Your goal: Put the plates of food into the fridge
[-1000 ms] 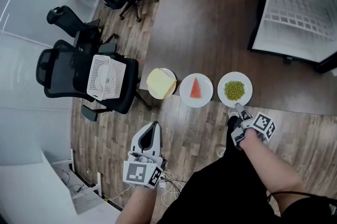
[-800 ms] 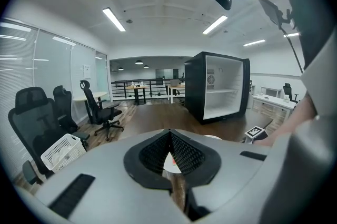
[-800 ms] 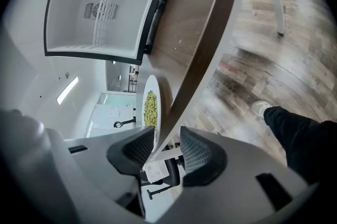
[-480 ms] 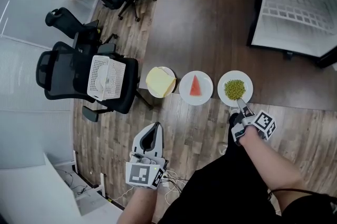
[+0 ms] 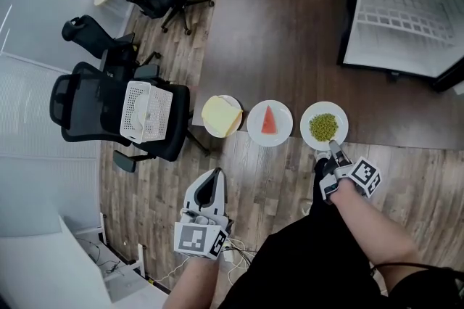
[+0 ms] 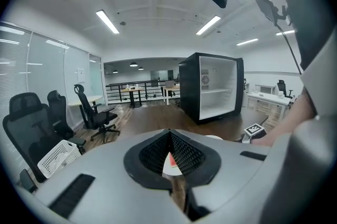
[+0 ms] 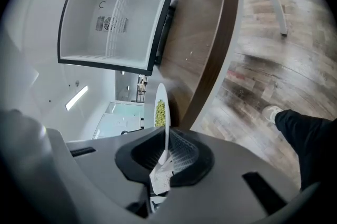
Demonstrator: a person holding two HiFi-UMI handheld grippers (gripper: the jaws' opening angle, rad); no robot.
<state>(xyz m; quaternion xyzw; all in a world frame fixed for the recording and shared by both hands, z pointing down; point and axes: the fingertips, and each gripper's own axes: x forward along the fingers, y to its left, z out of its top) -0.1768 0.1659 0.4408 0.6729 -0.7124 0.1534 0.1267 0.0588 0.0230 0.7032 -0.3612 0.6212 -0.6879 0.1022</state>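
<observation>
Three white plates stand in a row at the near edge of the dark table (image 5: 275, 32): yellow sandwich slices (image 5: 222, 114), a red wedge (image 5: 270, 123), and green peas (image 5: 324, 125). My right gripper (image 5: 333, 147) has just been closing and is shut on the near rim of the pea plate (image 7: 160, 112), which runs between its pads (image 7: 179, 152). My left gripper (image 5: 212, 173) hangs below the sandwich plate, apart from it, with its jaws together and nothing in them. Through them, in the left gripper view, I see the red-wedge plate (image 6: 171, 162).
An open, empty black fridge (image 5: 402, 10) stands at the table's far right; its white inside also shows in the left gripper view (image 6: 210, 86). Black office chairs (image 5: 87, 101) crowd the left, one bearing a white basket (image 5: 147, 106). Wooden floor lies below me.
The right gripper has edged up to the pea plate and its jaws have come together on the rim. The left gripper has stayed where it was.
</observation>
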